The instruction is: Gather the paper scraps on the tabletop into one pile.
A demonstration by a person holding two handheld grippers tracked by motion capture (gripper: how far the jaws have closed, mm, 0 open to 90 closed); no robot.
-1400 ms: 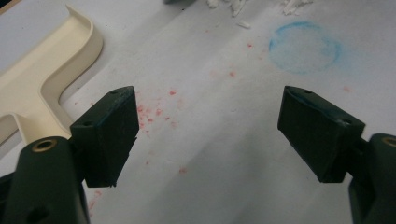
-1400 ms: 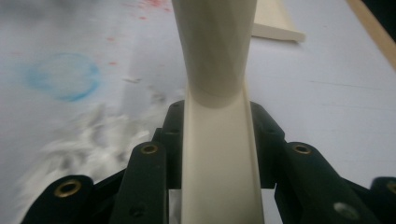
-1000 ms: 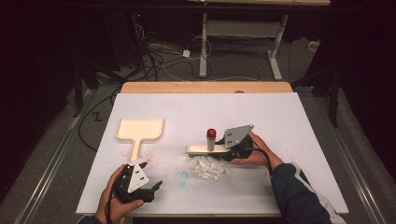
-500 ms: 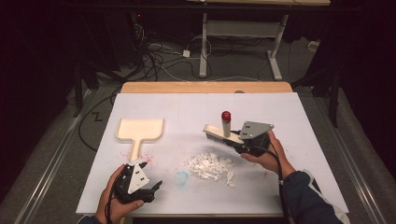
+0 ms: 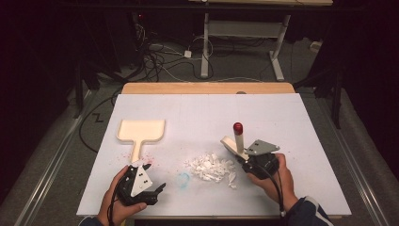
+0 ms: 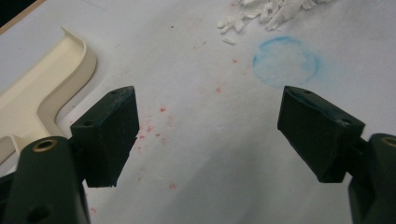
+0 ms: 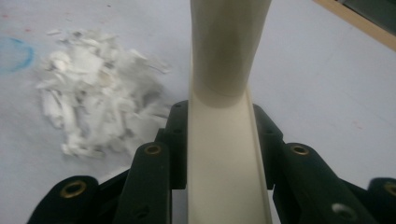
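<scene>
i saw open table (image 5: 207, 113) behind the scrap pile (image 5: 209, 165), and bare surface between it and the dustpan (image 5: 140, 130). my brush (image 5: 236, 141) stood just right of the pile, blocking that side.

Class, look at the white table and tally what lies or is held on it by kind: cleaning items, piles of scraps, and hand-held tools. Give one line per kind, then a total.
Brushes: 1, the cream brush with a red handle tip
Dustpans: 1, the cream dustpan
Piles of white scraps: 1, the scrap pile
Tools: 2, left tool and right tool
Total: 5
</scene>
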